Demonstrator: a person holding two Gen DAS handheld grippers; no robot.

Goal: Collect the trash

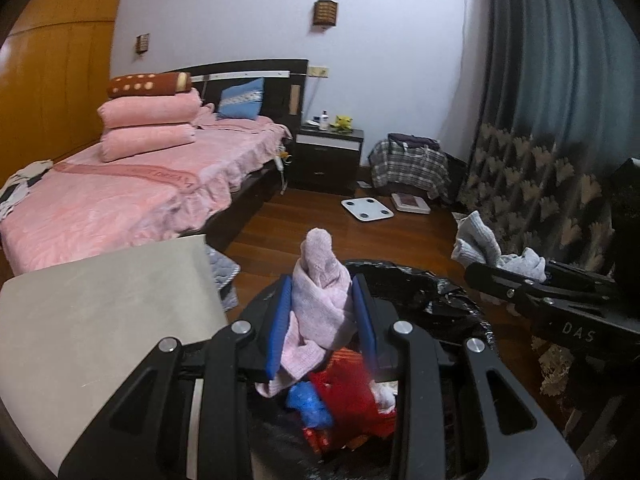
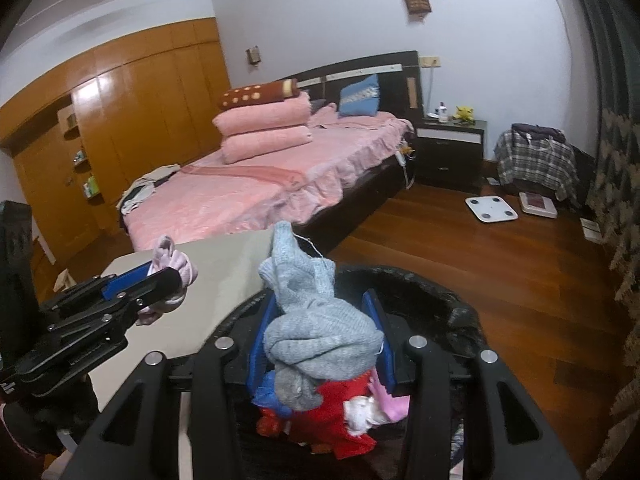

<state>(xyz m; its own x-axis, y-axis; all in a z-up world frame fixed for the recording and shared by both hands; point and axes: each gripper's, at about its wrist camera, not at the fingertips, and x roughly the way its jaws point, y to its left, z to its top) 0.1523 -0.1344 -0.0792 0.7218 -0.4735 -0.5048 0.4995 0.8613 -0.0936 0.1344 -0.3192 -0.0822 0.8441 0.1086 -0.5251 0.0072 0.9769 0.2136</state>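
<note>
1. The left claw (image 1: 322, 304) is clenched on a pale pink knitted cloth (image 1: 320, 292), bunched, one end sticking up past the blue pads (image 1: 280, 320).
2. The right claw (image 2: 320, 332) grips a grey knitted cloth (image 2: 316, 320), twisted into a lump with a loose thread at its top.
3. Both cloths hang above the black-lined trash bin (image 1: 420, 284), which holds red, blue and white scraps (image 1: 344, 400).
4. In the left wrist view, the right claw sits at 3 o'clock, its arm lettered "DAS" (image 1: 578, 332).
5. A grey desk (image 1: 100, 320) lies at 9 o'clock beside the bin.
</note>
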